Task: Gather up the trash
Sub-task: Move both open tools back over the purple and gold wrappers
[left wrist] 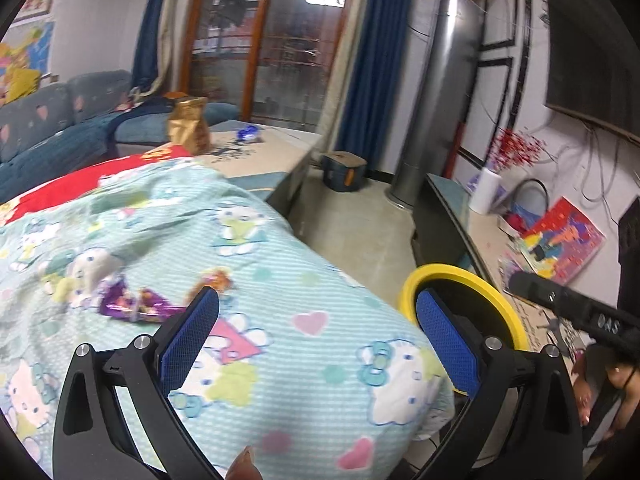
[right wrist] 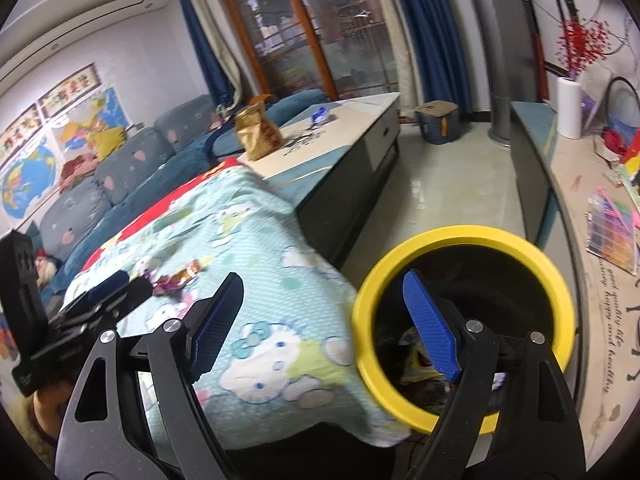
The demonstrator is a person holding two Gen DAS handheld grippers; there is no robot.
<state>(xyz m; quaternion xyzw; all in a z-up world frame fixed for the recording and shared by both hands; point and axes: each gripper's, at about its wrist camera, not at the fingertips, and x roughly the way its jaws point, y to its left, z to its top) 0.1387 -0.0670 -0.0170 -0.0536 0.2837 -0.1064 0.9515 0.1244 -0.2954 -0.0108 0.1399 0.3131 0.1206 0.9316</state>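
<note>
**A:** ok so left wrist view first. The left gripper [left wrist: 318, 308] is hanging over the blanket [left wrist: 280, 280] with the cartoon cats, jaws spread wide, nothing between the blue pads. The trash is the purple wrapper [left wrist: 134, 308], lying crumpled on the blanket just off the left fingertip, not touching it as far as I can see. Off the blanket's right edge there's the yellow-rimmed bin [left wrist: 464, 280], partly behind the right finger. Also a brown paper bag [left wrist: 189, 128] standing on the coffee table [left wrist: 276, 148] further back.

**B:** and the other cam?

**A:** right wrist view: the right gripper [right wrist: 322, 292] is also released, wide gap, holding nothing. Its right finger sits in front of the bin's mouth [right wrist: 464, 240], left finger over the blanket [right wrist: 256, 240]. Inside the bin there's some yellowish crumpled stuff, too dark to say what. You can see the left gripper [right wrist: 116, 284] from the side here, tips right beside the wrapper [right wrist: 176, 278]. Can't tell if they touch. Bin is pressed up against the blanket's hanging edge.

**B:** bag still up on the table?

**A:** yep, upright [right wrist: 256, 130], well apart from both grippers.
</note>
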